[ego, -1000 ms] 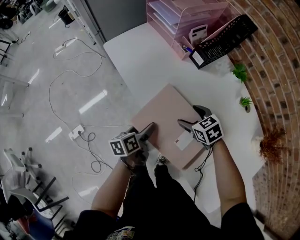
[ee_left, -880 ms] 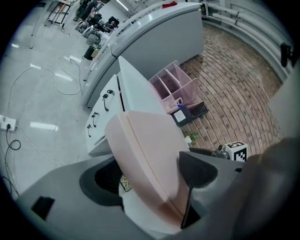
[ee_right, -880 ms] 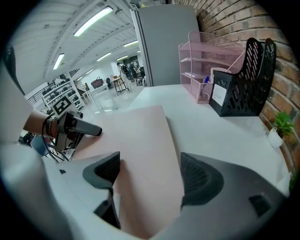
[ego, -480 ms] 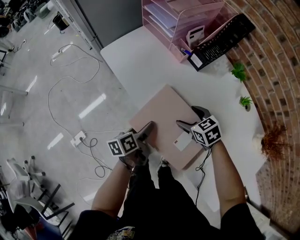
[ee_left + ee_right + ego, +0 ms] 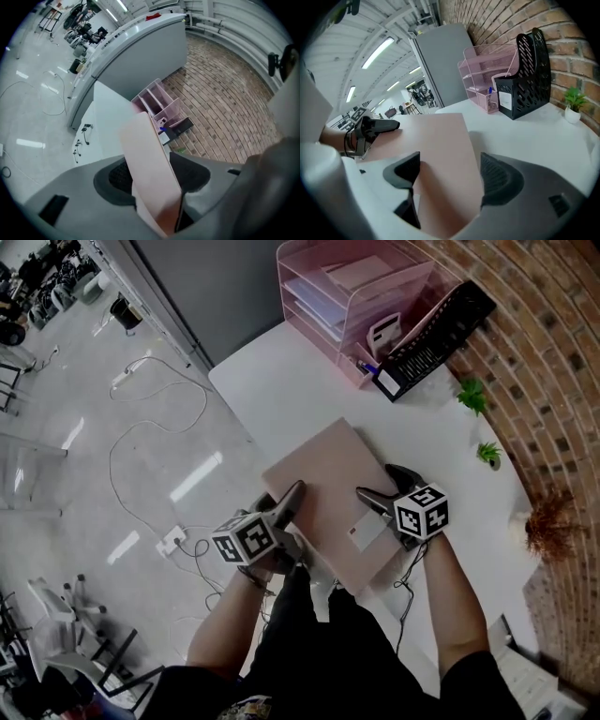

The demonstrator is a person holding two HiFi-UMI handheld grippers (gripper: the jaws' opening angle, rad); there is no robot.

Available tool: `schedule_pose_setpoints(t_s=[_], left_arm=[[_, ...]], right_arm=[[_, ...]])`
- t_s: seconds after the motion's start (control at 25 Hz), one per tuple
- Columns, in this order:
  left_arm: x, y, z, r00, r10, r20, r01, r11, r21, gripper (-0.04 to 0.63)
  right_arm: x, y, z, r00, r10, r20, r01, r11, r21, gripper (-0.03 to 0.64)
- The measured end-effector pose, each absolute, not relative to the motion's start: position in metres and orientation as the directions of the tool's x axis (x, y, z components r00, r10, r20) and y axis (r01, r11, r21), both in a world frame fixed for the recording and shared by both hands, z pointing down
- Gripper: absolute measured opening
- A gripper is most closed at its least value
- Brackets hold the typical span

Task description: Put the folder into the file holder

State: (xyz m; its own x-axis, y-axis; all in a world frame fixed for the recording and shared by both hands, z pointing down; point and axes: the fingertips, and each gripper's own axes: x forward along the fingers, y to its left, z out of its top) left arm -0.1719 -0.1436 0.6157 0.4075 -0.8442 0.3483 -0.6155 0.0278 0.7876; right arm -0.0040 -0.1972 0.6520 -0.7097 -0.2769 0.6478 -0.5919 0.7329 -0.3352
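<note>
A flat pink folder [image 5: 323, 488] with a white label lies at the near edge of the white table [image 5: 272, 381]. Its left edge [image 5: 150, 164] stands between the jaws of my left gripper [image 5: 291, 501]. Those jaws have just been closing, and a gap still shows beside the right pad. My right gripper [image 5: 380, 482] is open at the folder's near right corner [image 5: 445, 159]. One finger lies over the folder's face and the other is past its edge. The black file holder [image 5: 431, 324] stands at the far end by the brick wall.
A pink tray organiser [image 5: 342, 287] stands left of the file holder. Two small green plants [image 5: 478, 395] sit along the brick wall [image 5: 553, 381]. The table's left edge drops to a floor with cables [image 5: 141, 409]. My body is close under the folder.
Both grippers and the folder have shifted slightly toward the far end, the left one rising. The left jaws have narrowed round the folder's edge.
</note>
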Motion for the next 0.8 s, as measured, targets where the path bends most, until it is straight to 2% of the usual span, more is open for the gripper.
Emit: schedule_pose_setpoints(t_s=[0.24,0.48,0.8], left_arm=[[-0.163,-0.158,0.56,0.439,-0.864,0.246,-0.717,-0.172,0.675,0.225],[-0.142,-0.163,0.501,0.504,-0.853,0.139,-0.793,-0.392,0.467,0.219],[-0.102,-0.159,0.456,0.598,-0.791,0.125,-0.792,-0.56,0.244,0.196]], right_arm=[[0.0,-0.209,0.62,-0.763,-0.306,0.57,-0.58,0.713,-0.394,0.414],[0.008,-0.223,0.58,-0.792,-0.343,0.505,-0.562,0.731,-0.385,0.423],[0.027,-0.238,0.522,-0.8,-0.451,0.395,-0.581,0.745,-0.327,0.428]])
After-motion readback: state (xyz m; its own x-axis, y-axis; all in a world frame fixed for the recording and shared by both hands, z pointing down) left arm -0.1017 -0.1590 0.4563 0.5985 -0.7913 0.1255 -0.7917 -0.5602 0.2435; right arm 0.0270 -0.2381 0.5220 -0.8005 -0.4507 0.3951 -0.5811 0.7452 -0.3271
